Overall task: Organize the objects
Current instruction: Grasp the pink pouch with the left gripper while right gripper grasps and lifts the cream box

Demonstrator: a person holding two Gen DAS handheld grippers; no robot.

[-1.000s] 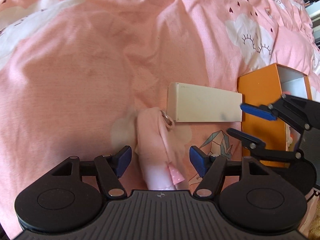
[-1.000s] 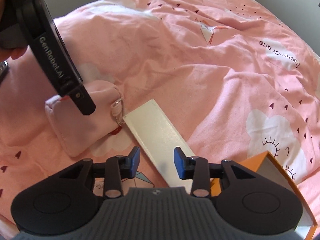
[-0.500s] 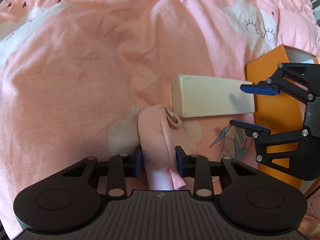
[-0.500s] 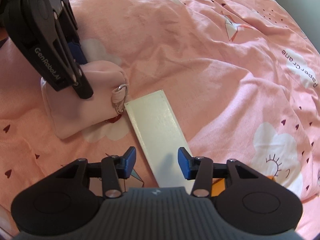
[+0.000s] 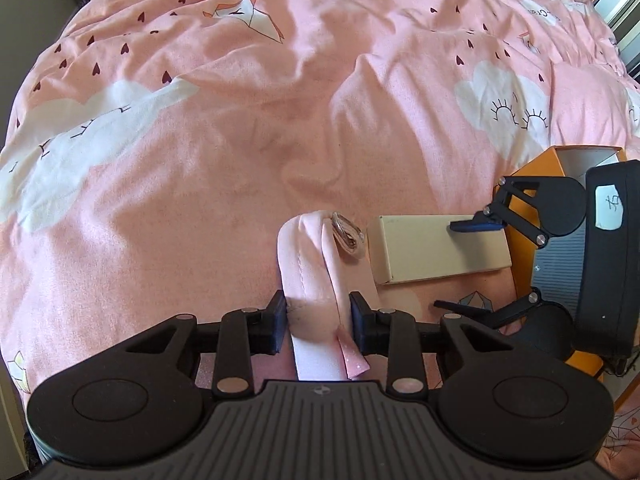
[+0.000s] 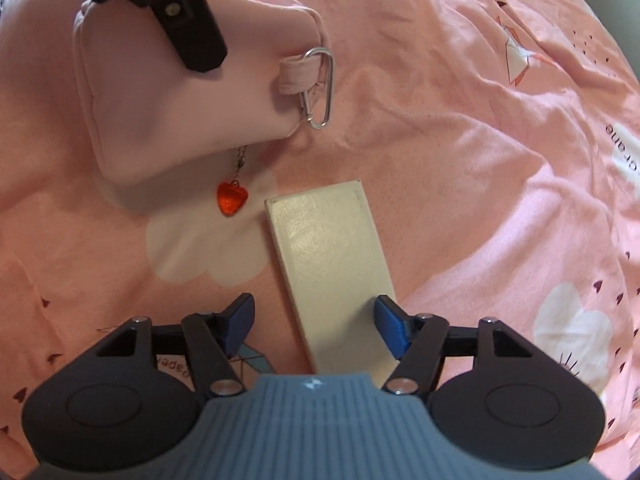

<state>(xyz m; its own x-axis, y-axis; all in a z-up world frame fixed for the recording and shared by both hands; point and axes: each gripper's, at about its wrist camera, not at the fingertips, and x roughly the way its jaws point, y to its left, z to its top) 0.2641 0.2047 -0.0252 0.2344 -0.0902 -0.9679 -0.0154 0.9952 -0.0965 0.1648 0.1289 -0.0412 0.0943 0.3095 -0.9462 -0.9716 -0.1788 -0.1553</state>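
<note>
A soft pink pouch [image 5: 308, 264] stands pinched between the pads of my left gripper [image 5: 318, 320], which is shut on it. The right wrist view shows the pouch [image 6: 172, 96] raised off the bed, with a silver carabiner [image 6: 318, 88] on its loop and a red heart charm [image 6: 232, 200] dangling below. A flat cream box [image 6: 332, 264] lies on the duvet. My right gripper [image 6: 316, 322] hovers over the near end of the box with its jaws opening. The box sits between the pads, which do not press on it. In the left wrist view the cream box [image 5: 440, 248] is right of the pouch.
An open-topped orange box [image 5: 520, 264] stands just right of the cream box, partly behind the right gripper [image 5: 468, 266]. A rumpled pink duvet [image 5: 200, 200] with clouds and hearts covers everything. The bed's edge and a dim wall [image 5: 24, 20] show at the far left.
My left gripper closed on the pink pouch and lifted it, so the heart charm now hangs free. The right gripper's jaws widened and came down over the cream box.
</note>
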